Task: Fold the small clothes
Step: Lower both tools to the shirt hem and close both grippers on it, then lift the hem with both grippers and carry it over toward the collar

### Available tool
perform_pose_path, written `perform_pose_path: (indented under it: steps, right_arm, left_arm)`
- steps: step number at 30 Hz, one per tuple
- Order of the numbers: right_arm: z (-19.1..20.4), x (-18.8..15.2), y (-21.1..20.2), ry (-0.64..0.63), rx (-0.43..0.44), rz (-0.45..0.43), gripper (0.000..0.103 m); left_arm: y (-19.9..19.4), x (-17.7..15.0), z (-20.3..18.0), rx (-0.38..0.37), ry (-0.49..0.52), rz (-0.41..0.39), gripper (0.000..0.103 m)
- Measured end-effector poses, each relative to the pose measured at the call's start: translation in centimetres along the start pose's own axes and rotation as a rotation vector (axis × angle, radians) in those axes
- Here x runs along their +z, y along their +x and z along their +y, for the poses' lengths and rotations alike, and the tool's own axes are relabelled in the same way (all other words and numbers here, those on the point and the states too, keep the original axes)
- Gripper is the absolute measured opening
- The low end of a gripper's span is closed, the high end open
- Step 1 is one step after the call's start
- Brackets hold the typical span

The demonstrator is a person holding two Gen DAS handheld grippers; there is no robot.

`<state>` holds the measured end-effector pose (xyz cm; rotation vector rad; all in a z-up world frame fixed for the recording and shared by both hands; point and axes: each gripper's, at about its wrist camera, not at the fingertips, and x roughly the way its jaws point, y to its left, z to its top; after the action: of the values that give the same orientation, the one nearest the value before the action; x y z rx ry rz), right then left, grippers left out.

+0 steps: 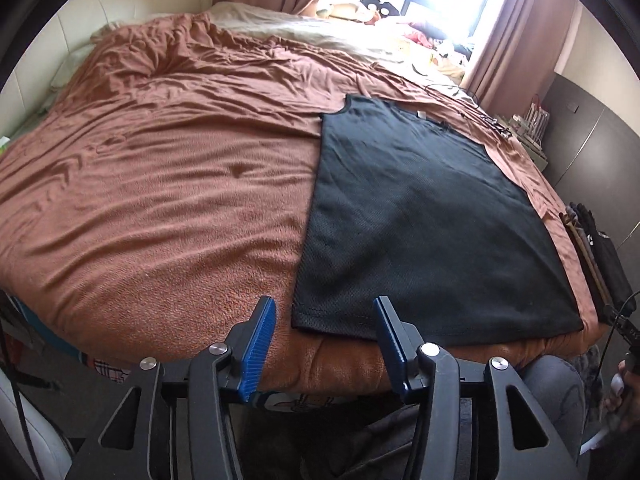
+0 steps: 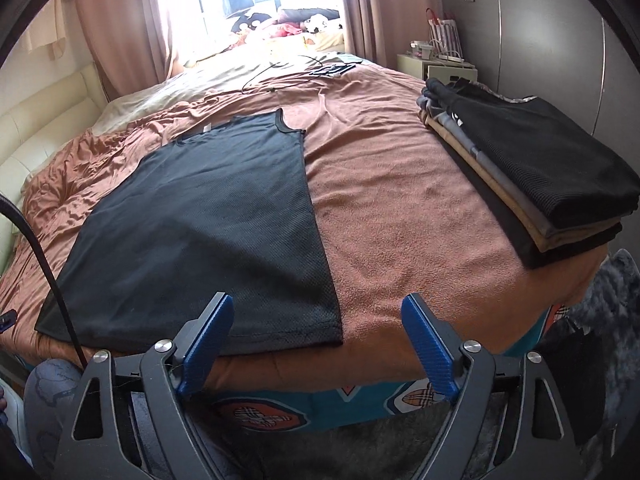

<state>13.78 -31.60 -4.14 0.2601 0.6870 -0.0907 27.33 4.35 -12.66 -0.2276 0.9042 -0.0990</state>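
Observation:
A black mesh sleeveless shirt (image 1: pixel 420 224) lies flat on the brown blanket, hem toward me, neck toward the window. It also shows in the right wrist view (image 2: pixel 208 220). My left gripper (image 1: pixel 324 312) is open and empty, just above the shirt's near left hem corner. My right gripper (image 2: pixel 318 308) is open and empty, just above the shirt's near right hem corner.
A stack of folded clothes (image 2: pixel 532 176) sits at the bed's right edge, also seen in the left wrist view (image 1: pixel 596 248). The brown blanket (image 1: pixel 160 184) is wrinkled at the far left. Cables and small items (image 2: pixel 320 70) lie at the far end. A grey wardrobe (image 2: pixel 520 36) stands to the right.

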Motion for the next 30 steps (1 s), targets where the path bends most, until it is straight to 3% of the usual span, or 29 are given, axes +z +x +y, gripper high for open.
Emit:
perform_pose_path:
  steps: [3,6,9,17,21,25,29,30]
  right_arm:
    - [-0.4,0.1,1.3,0.006,0.004,0.025,0.082]
    - [-0.8,0.4,2.5,0.029,0.066,0.047,0.082]
    - [-1.3,0.5,3.5,0.026,0.044,0.066,0.078]
    - [-2.8,1.2,6.2,0.067,0.071,0.135,0.061]
    - [-3.2,1.2,6.7,0.114,0.099,0.144,0.058]
    - [-3.2,0.9,6.8,0.134,0.133,0.160,0.044]
    - [-3.5,1.1,7.3,0.175,0.151,0.169,0.012]
    - [-3.7,1.1,7.1,0.186,0.156,0.167,0.009]
  left_arm:
    - [1.9,-0.1,0.8,0.005,-0.018,0.041,0.043]
    - [3.3,-0.1,1.5,-0.001,-0.045,0.074,0.037]
    - [4.5,0.0,1.9,-0.004,-0.061,0.101,0.031]
    - [6.1,0.6,2.4,-0.031,-0.101,0.115,0.024]
    - [6.2,0.5,2.2,-0.018,-0.105,0.124,0.020]
    - [6.0,0.2,2.2,-0.021,-0.115,0.137,0.010]
    - [5.5,0.4,2.5,-0.027,-0.139,0.124,0.005]
    - [5.2,0.5,2.6,-0.027,-0.147,0.115,0.005]
